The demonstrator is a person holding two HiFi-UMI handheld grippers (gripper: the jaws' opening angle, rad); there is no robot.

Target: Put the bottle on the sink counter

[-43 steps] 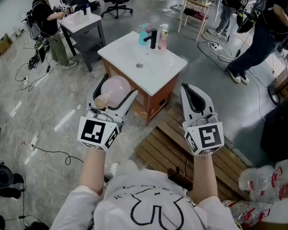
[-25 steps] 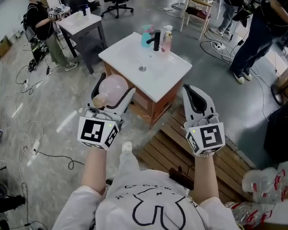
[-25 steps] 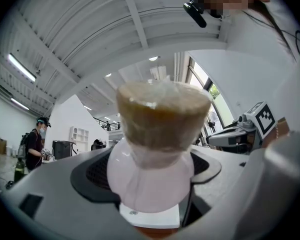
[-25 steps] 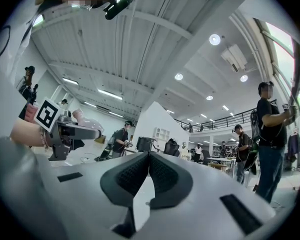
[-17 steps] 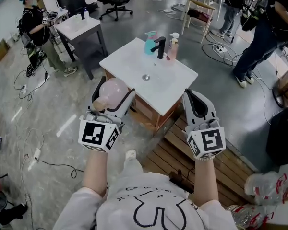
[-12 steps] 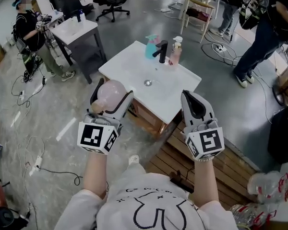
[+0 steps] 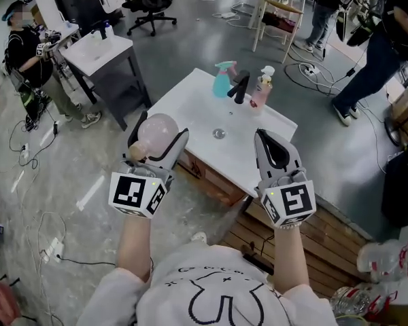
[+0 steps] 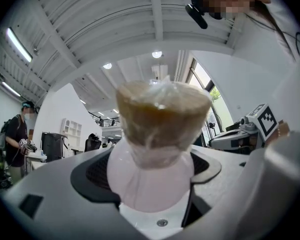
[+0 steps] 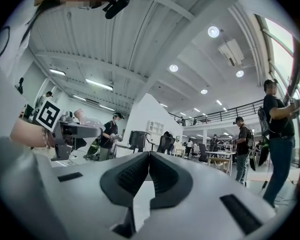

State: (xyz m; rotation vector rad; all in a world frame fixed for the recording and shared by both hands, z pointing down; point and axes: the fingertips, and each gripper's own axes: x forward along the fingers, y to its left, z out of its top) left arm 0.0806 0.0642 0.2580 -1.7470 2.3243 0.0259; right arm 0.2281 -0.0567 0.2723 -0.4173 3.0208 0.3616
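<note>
In the head view my left gripper (image 7: 158, 136) is shut on a round pale pink bottle (image 7: 160, 123) with a tan cap, held in the air just short of the near left corner of the white sink counter (image 7: 190, 114). The left gripper view shows the bottle (image 8: 157, 176) wedged between both jaws, its wrapped cap (image 8: 162, 119) pointing at the camera. My right gripper (image 7: 270, 138) is shut and empty, over the counter's near right edge; its pads meet in the right gripper view (image 9: 149, 159).
On the counter's far side stand a black faucet (image 7: 240, 87), a teal spray bottle (image 7: 224, 80) and a pink pump bottle (image 7: 261, 90). A wooden pallet (image 7: 313, 229) lies at the right. A second sink stand (image 7: 98, 49), people and floor cables surround the area.
The sink counter has come closer and shifted right in the head view. Both grippers keep their pose, the left still gripping the pink bottle.
</note>
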